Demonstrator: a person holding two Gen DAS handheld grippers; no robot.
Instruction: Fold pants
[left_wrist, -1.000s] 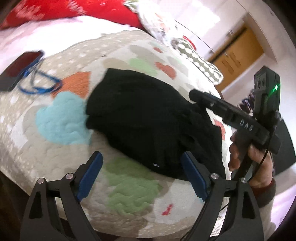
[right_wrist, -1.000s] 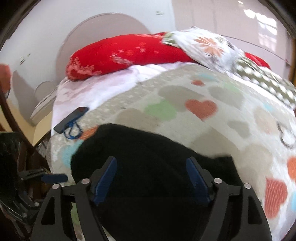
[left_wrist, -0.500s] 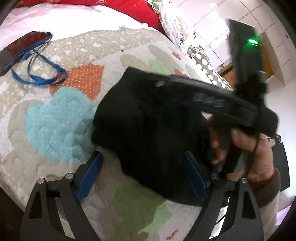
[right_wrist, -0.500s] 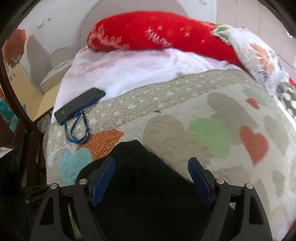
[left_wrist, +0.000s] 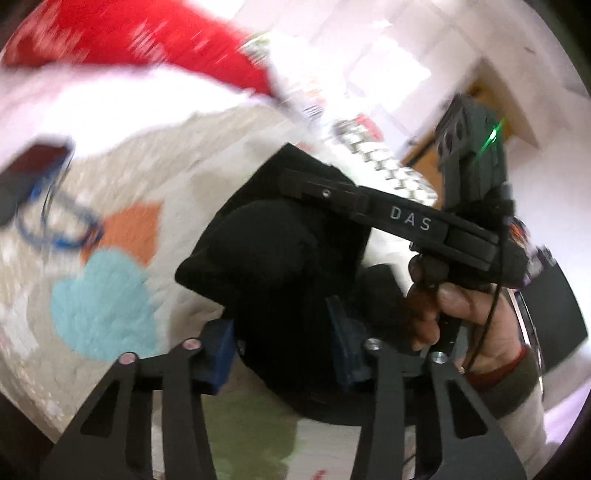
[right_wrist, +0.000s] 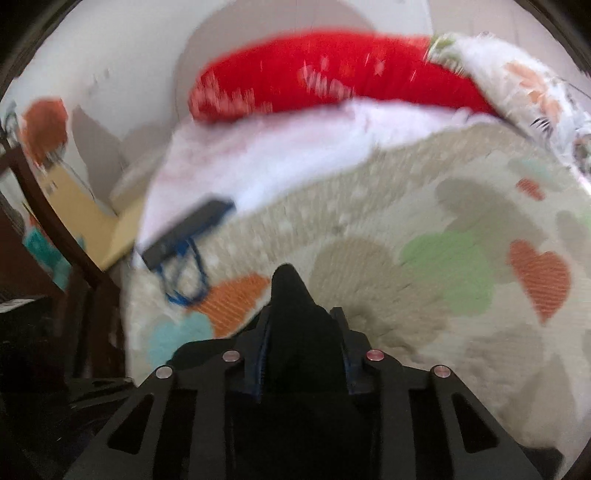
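We are at a bed covered by a quilt (right_wrist: 424, 229) patterned with coloured hearts, holding a pair of tongs in each hand. The black pants (left_wrist: 288, 258) are bunched into a dark heap, gathered between the two pairs and raised partly off the quilt.

The left tongs (left_wrist: 284, 343) are closing, with a thick roll of the black cloth between their blue pads (left_wrist: 218, 350); the pads appear to press into it. The right tongs (right_wrist: 303, 350) are closing too, and a peak of black cloth stands up from between their narrowed fingers, pinched there. In the left view the right tongs appear from the side, above and beyond the left tongs, carried by the person's hand (left_wrist: 454, 317) with a cuffed sleeve at the wrist.

As for progress, we judge the folding to be at an early stage: the pants are seized at two places but lie crumpled, with no flat panel, no straight crease and no neat stack to be seen. Spreading them out, laying leg on leg and folding them over all seem still to do. Both views are blurred, so finer detail of the cloth is lost.

No containers are in sight. Ahead and left of both tongs, a dark phone (right_wrist: 188, 229) with a blue lanyard (right_wrist: 184, 277) rests on the quilt's far edge; beyond it lies a red pillow (right_wrist: 332, 74).
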